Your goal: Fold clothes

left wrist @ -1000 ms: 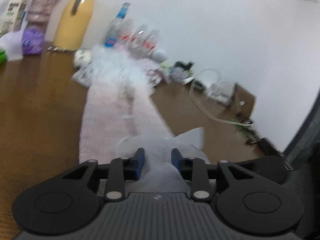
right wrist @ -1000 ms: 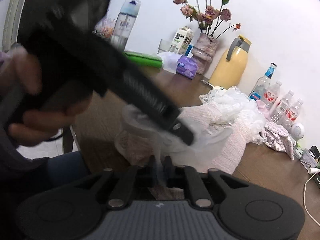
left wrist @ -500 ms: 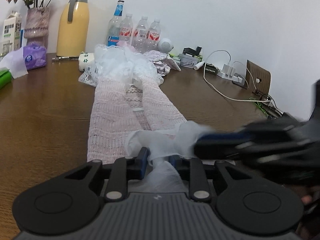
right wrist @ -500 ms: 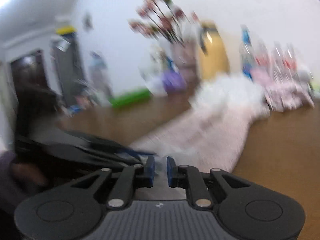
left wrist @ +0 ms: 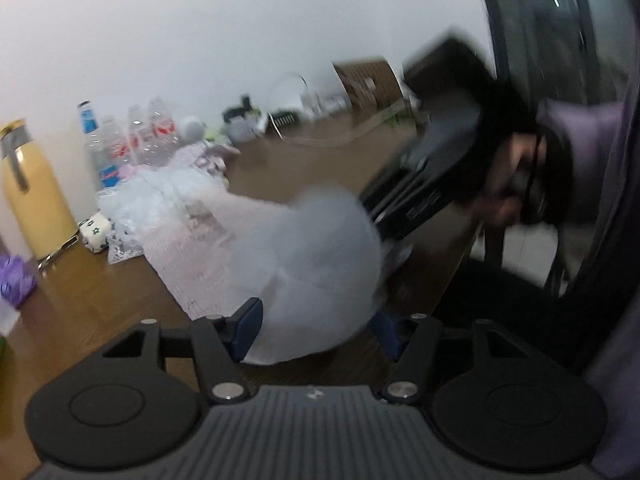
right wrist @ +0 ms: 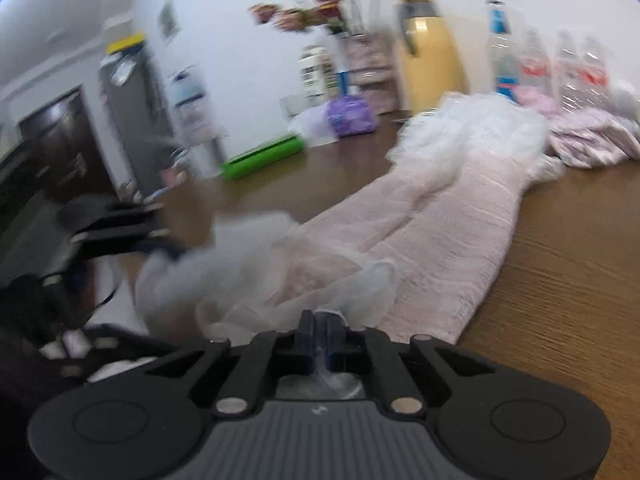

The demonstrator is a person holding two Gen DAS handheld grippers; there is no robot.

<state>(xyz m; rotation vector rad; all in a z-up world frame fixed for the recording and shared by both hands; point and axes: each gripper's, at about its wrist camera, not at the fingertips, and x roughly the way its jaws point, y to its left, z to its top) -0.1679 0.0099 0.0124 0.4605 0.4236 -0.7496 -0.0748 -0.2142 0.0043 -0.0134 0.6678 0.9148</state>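
A long pink knit garment (right wrist: 452, 216) with white tulle trim lies stretched along the brown table (right wrist: 568, 264); it also shows in the left wrist view (left wrist: 192, 256). My right gripper (right wrist: 318, 330) is shut on the garment's white tulle hem (right wrist: 360, 288) at the near end. My left gripper (left wrist: 316, 322) has its jaws wide apart with a puff of tulle (left wrist: 320, 264) lying between them. The left gripper also shows in the right wrist view (right wrist: 132, 232) at the hem's left side. The frames are blurred.
A yellow thermos (right wrist: 432, 44), a vase of dried roses (right wrist: 360, 56), several water bottles (right wrist: 560, 64), a purple pack (right wrist: 350, 116), a green roll (right wrist: 262, 158) and folded pink clothes (right wrist: 596, 136) stand at the table's far side. Cables (left wrist: 304, 136) lie at the far right.
My left gripper has opened wide and let go of the tulle hem, swinging to the right. My right gripper stays shut on the hem and has steadied at the near end.
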